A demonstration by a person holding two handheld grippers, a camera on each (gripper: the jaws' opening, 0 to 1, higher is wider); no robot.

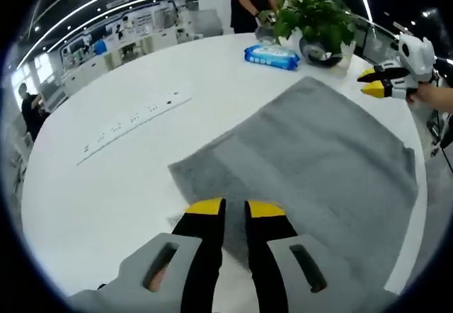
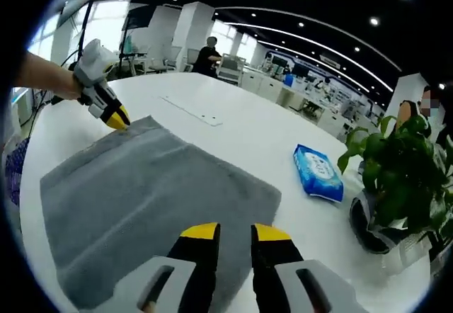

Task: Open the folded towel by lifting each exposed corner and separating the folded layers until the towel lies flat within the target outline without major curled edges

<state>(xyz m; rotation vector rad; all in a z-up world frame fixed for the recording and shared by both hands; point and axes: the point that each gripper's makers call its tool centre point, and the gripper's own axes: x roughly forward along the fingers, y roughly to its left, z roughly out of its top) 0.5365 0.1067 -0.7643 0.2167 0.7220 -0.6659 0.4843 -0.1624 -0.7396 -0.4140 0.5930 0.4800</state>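
Grey towel point(image 1: 311, 157) lies spread on the white table point(image 1: 106, 185), soft and limp, best pinched at a corner edge; left gripper point(image 1: 235, 208) and right gripper point(image 2: 236, 231) both slightly parted, empty.

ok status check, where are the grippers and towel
Left hand-held gripper at towel edge, jaws slightly apart. Right hand-held gripper likewise at opposite edge. Towel spread, grey, flat. Wipes pack and plant clear.
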